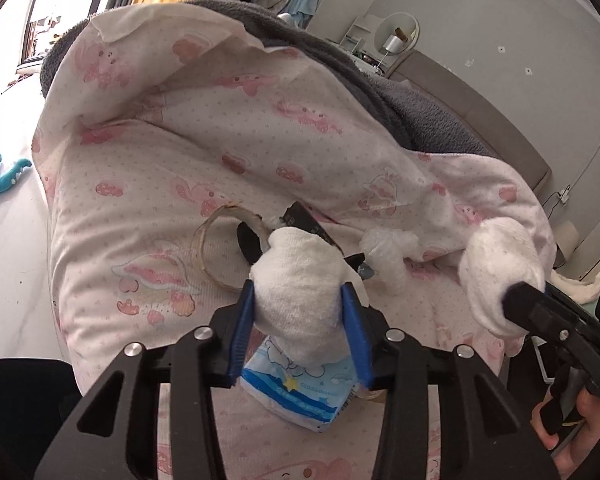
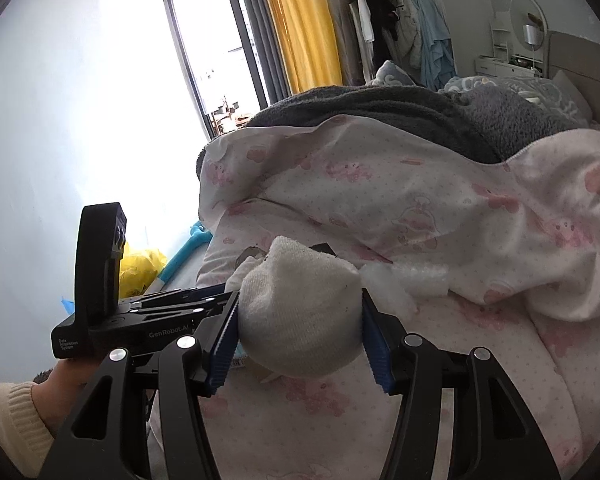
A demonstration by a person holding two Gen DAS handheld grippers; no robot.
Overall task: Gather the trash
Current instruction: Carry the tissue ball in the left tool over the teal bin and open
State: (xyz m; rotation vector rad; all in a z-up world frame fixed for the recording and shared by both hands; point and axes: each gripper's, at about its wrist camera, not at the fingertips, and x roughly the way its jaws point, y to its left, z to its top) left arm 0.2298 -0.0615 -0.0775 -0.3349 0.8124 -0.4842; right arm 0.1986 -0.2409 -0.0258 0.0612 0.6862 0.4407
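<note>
In the left wrist view my left gripper point(image 1: 300, 298) is shut on a white rolled sock point(image 1: 296, 276), its blue pads pressing both sides. Under it lies a blue-and-white tissue packet point(image 1: 296, 396). Past the sock on the pink bedsheet lie a tape ring point(image 1: 216, 248), a black wrapper point(image 1: 308, 222) and a wad of clear bubble wrap point(image 1: 384, 252). My right gripper point(image 1: 514, 300) comes in from the right with a second white sock point(image 1: 496, 272). In the right wrist view the right gripper point(image 2: 300, 306) is shut on that sock point(image 2: 300, 320), lifted above the bed.
A pink-printed quilt point(image 1: 228, 128) and a grey blanket point(image 1: 420, 112) are heaped behind the trash. A yellow bag point(image 2: 140, 268) lies on the floor left of the bed. The left gripper's body point(image 2: 100, 280) and a hand point(image 2: 60, 384) sit at the lower left.
</note>
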